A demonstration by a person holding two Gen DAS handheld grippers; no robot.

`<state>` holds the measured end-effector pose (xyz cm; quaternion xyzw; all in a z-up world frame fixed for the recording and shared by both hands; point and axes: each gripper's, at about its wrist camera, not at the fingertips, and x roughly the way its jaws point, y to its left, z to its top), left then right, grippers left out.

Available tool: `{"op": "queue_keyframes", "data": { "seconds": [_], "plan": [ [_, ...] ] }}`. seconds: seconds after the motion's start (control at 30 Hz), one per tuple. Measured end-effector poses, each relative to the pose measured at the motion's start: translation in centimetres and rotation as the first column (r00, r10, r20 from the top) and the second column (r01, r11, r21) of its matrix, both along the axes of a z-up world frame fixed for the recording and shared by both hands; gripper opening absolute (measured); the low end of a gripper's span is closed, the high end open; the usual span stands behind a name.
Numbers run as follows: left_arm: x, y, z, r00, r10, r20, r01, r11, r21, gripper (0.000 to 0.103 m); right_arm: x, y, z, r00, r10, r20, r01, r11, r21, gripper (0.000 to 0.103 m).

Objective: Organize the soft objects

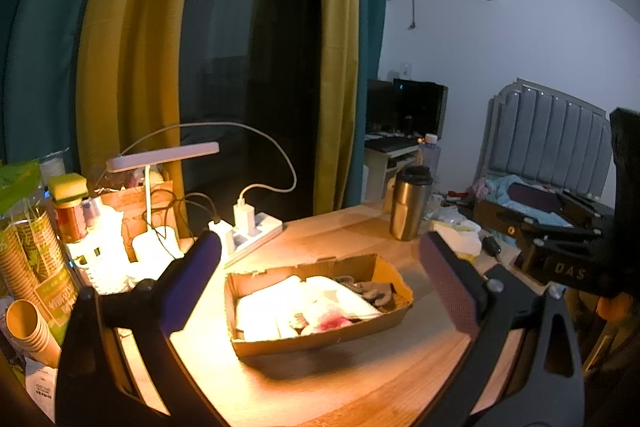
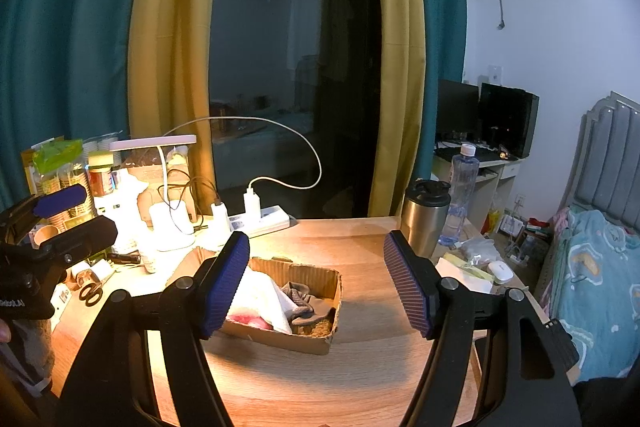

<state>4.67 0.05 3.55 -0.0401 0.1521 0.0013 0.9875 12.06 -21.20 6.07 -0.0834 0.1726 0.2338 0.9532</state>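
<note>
1. Cardboard tray (image 1: pixel 394 321) is set mid-table on the wooden tabletop (image 1: pixel 320 379), directly under the light of the desk lamp (image 1: pixel 162 157); likely placed there so its contents can be seen and reached from both sides.
2. Soft items are already gathered inside the tray: white cloths (image 1: pixel 280 303) fill the lamp-side part, a pink-stained piece (image 1: pixel 332 323) lies near the front wall, and a grey-brown fabric item, possibly a glove or sock (image 2: pixel 304 301), is bunched at the far end.
3. Left gripper (image 1: pixel 320 285) is held with fingers spread wide and nothing between them; the tray is framed in the gap, well above it.
4. Right gripper (image 2: pixel 316 285) is likewise spread wide and empty, hovering over the tray from the near side; its left finger overlaps the tray's white cloths in view, contact not judged.
5. No loose soft object is seen on the bare tabletop near the tray; sorting is judged to be far along or done.
6. Steel tumbler (image 1: pixel 410 203) and power strip (image 1: pixel 252 231) stand clear of the tray, so a descent is unobstructed.
</note>
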Motion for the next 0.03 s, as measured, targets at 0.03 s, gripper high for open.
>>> {"op": "queue_keyframes", "data": {
  "seconds": [0.03],
  "plan": [
    [0.15,0.01,-0.11,1.000,-0.001,-0.007,0.001,1.000,0.003,0.100,0.19,0.02,-0.25,1.000,0.001,-0.004,-0.001,1.000,-0.003,0.073]
  ]
}}
